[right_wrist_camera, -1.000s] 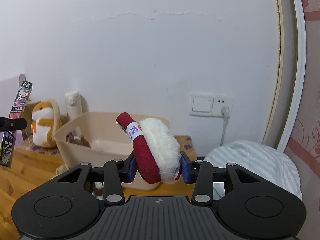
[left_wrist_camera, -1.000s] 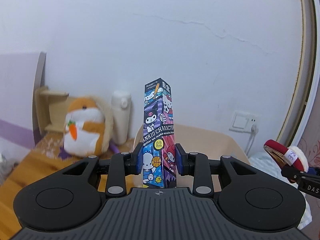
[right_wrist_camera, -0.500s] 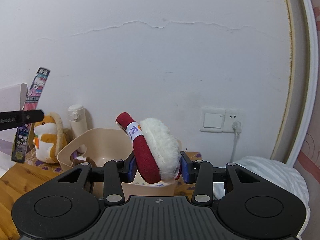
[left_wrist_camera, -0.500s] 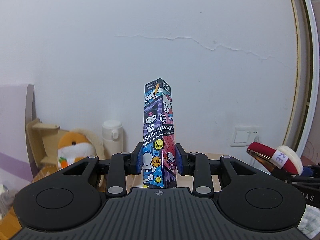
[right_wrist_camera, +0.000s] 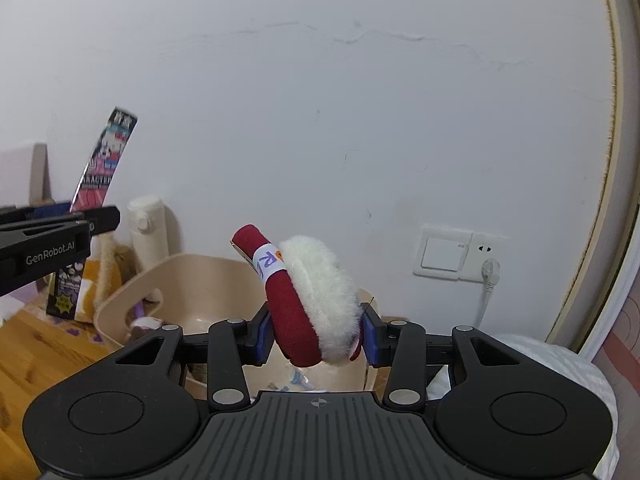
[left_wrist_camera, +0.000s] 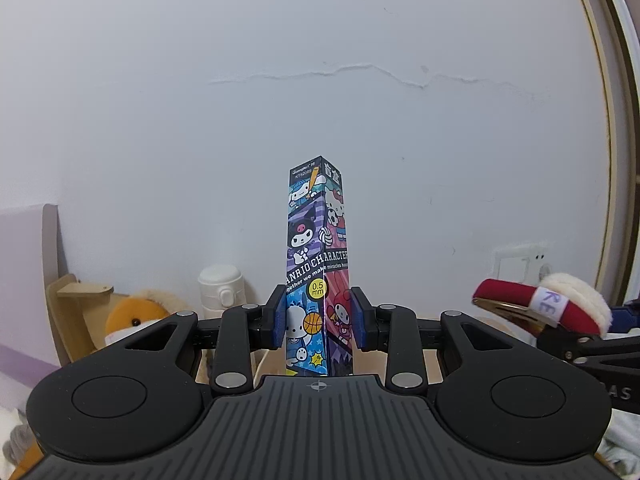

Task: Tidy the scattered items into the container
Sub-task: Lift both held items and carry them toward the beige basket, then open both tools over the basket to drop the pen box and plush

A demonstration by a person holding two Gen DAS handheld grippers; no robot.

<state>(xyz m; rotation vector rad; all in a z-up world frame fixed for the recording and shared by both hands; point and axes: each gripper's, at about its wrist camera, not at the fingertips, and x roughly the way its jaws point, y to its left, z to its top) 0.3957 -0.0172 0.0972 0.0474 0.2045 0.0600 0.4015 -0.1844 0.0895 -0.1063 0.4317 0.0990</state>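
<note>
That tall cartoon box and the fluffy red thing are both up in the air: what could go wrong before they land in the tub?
The tall box is pinched only near its bottom by the left gripper, so it might tip or slip. The fluffy red clip in the right gripper is soft and could squirm loose. The beige tub already holds items, so the box may land propped up.

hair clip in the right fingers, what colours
Dark red with white fluffy trim; hair clip shows best in the right wrist view.

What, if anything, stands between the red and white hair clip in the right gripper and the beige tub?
Nothing visible does. The right gripper holds the hair clip just in front of the open tub; its mouth is uncovered.
</note>
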